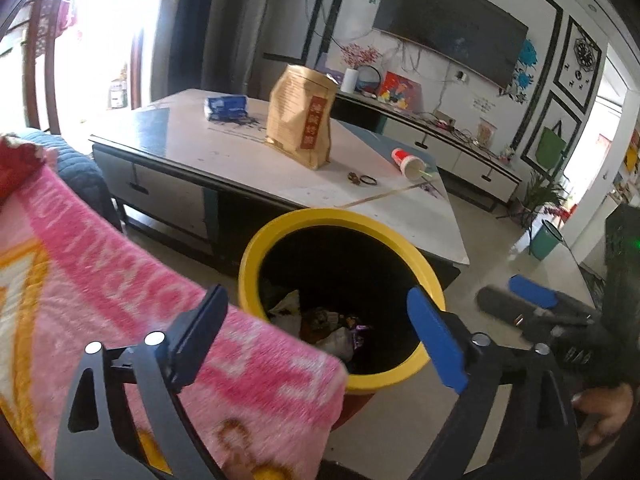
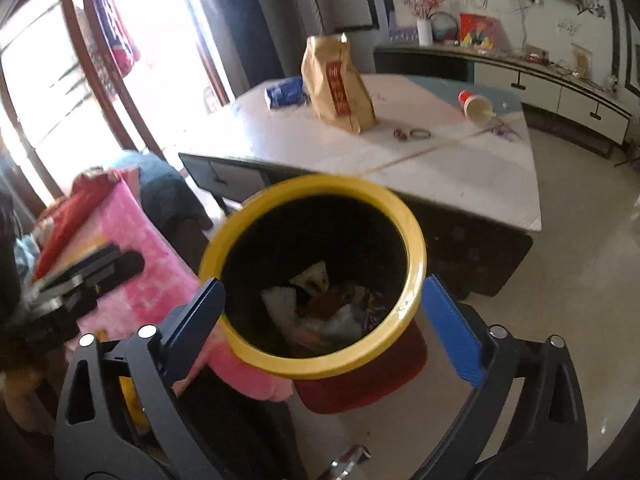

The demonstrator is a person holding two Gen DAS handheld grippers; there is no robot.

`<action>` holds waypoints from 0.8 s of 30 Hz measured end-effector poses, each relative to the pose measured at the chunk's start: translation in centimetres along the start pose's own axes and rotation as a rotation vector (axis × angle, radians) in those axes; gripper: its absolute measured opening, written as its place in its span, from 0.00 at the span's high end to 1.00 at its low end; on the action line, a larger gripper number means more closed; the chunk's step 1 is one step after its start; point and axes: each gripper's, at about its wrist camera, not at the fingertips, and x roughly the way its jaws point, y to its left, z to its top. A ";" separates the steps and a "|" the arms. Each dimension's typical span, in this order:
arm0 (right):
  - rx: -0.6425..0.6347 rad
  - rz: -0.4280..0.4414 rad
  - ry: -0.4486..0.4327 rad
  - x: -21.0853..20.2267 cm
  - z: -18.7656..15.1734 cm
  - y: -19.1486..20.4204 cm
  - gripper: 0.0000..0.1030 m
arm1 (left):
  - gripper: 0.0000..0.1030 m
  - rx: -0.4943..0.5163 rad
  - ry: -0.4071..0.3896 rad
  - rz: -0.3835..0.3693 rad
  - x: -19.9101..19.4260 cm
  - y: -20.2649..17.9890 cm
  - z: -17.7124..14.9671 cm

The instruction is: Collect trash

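A living room with a pale tiled floor, seen from your two grippers, with the yellow-rimmed bin [image 2: 316, 276] as landmark. Nearest to you, the left gripper [image 1: 320, 340] stands with its jaws spread wide and nothing between the pads, poised over the near rim of the bin; the right gripper [image 2: 336, 320] is likewise fully spread and empty, straddling the same near rim without touching it. Inside the bin lies the collected trash [image 2: 324, 308]: crumpled white paper and coloured wrappers on its dark bottom. Left of the bin a pink blanket [image 1: 120, 300] drapes over the seat edge and overlaps the rim in the left wrist view. Just behind the bin stands the low table [image 1: 224, 160]; on it, beyond the bin, are a brown paper bag [image 1: 302, 116] upright, a blue packet [image 1: 226, 107] farther left, and a red paper cup [image 1: 408, 163] lying on its side to the right. Farthest back, a TV cabinet [image 1: 448, 144] runs along the wall.
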 end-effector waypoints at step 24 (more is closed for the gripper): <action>-0.137 0.081 -0.417 -8.3 -4.3 8.5 0.11 | 0.06 -0.094 -0.315 0.300 -17.0 4.3 -7.7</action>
